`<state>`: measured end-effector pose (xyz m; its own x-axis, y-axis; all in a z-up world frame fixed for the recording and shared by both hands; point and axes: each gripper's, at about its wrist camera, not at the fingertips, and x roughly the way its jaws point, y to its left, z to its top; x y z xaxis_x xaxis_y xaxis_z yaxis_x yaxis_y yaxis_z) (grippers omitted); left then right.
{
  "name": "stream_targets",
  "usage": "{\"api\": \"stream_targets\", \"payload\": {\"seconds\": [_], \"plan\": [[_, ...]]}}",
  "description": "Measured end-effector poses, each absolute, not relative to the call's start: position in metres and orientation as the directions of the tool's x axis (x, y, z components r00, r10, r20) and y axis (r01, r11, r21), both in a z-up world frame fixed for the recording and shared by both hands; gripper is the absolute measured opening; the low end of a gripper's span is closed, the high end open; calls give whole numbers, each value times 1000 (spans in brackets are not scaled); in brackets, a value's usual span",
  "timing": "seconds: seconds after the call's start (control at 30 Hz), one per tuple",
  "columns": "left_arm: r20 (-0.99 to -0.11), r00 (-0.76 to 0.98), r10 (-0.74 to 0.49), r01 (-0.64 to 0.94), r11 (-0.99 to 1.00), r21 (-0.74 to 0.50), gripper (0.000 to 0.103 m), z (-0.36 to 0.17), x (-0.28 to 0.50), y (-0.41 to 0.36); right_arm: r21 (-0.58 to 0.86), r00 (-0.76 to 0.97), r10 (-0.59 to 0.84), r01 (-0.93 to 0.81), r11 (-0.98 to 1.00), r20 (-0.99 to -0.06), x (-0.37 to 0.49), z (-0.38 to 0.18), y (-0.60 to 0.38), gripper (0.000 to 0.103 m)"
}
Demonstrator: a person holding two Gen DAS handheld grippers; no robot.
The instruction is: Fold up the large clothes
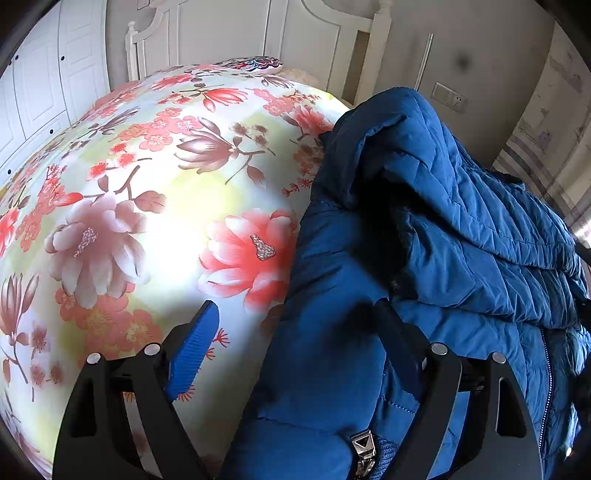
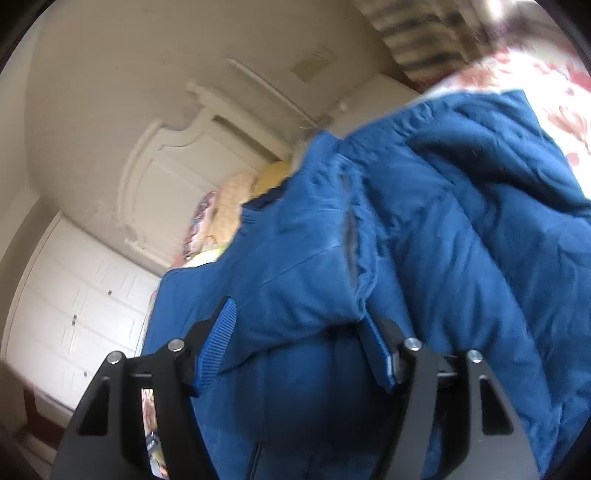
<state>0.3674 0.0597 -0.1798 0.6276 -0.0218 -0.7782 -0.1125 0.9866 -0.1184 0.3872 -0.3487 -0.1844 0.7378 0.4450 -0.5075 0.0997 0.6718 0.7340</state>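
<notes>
Plainly, the left wrist view is split between a floral bed sheet (image 1: 122,206) filling the left and centre and a blue quilted jacket (image 1: 436,229) heaped over the right half of the frame. The jacket is a deep, slightly shiny blue with stitched padding lines; its upper part rises in a rumpled fold toward the upper right, and a zipper (image 1: 548,373) runs down its lower right edge. A metal buckle (image 1: 364,448) sits on the fabric at the bottom centre. The left claw (image 1: 295,350) stands wide: its blue ribbed pad (image 1: 194,350) on the left hovers over the sheet, clear of the jacket, while the right finger is dark against the jacket cloth and its pad is hidden. Jacket fabric bulges up between the two fingers, but the left pad does not press on it. A white headboard (image 1: 236,33) and a patterned pillow (image 1: 255,63) lie at the top of the frame.

From the right wrist, the picture is tilted and blurred. The jacket (image 2: 424,240) covers the centre and right, lying on the bed, with a strip of floral sheet (image 2: 554,96) showing at the upper right. The right claw (image 2: 299,350) has its fingers apart, both blue pads visible, with a mound of jacket between them; the left pad (image 2: 216,350) stands free of the cloth, and whether the right pad touches it I cannot tell. White cupboard doors (image 2: 77,306) fill the lower left.
</notes>
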Motion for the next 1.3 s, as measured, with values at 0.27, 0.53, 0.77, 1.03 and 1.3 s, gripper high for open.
{"api": "stream_targets", "payload": {"seconds": [0.27,0.53,0.77,1.03,1.3], "plan": [[-778,628,-24,-112,986,-121,82,-180,367,60,748,780,448,38,663,-437,389,-165,-343,20],[-778,627,-37,-104,986,-131,82,-180,368,61,717,874,354,-9,697,-332,320,-130,-388,20],[-776,630,-34,-108,985,-131,83,-181,367,61,634,777,295,168,755,-556,326,-172,-395,51],[-776,631,-27,-110,986,-123,84,-180,367,62,185,860,64,36,982,-506,326,-102,-315,64],[-685,728,33,-21,999,25,88,-120,362,12,54,704,5,47,997,-710,368,-170,-296,70]]}}
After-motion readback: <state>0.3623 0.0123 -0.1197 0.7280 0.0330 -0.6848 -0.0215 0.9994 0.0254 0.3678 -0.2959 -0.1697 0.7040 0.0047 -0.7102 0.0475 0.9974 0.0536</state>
